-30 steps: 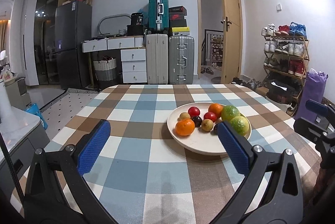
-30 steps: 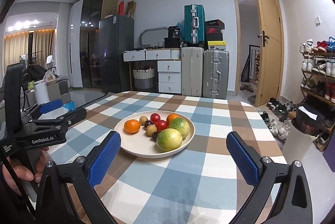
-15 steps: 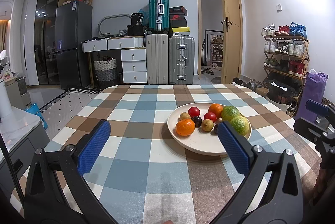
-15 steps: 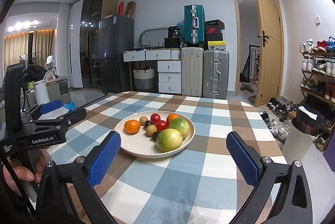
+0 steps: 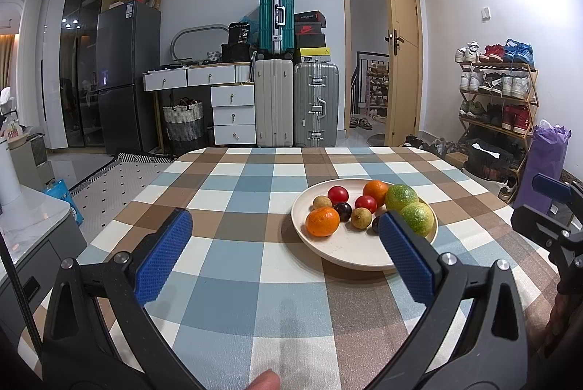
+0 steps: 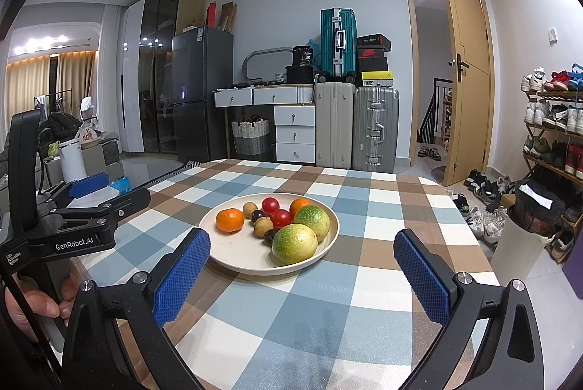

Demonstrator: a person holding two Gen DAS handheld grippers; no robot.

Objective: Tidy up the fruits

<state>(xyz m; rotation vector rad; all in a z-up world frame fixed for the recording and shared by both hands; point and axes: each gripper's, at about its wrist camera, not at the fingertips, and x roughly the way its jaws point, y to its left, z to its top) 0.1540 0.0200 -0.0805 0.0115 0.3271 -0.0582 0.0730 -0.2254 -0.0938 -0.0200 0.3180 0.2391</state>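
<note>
A cream plate [image 5: 349,253] [image 6: 237,257] sits on the checked tablecloth. It holds two green-yellow citrus fruits [image 6: 295,243], two oranges [image 5: 322,221] [image 6: 230,220], two red fruits [image 5: 337,194], small brown fruits [image 5: 361,217] and dark plums [image 5: 343,209]. My left gripper [image 5: 284,253] is open and empty above the cloth, its right finger in front of the plate's near edge. My right gripper [image 6: 302,271] is open and empty, just short of the plate. Each gripper shows at the edge of the other's view.
The table [image 5: 233,284] has a blue, brown and white checked cloth. Suitcases [image 5: 295,102] and drawers stand beyond the far edge. A shoe rack [image 5: 499,98] and a purple bag [image 5: 546,164] stand on the right, a counter [image 5: 22,219] on the left.
</note>
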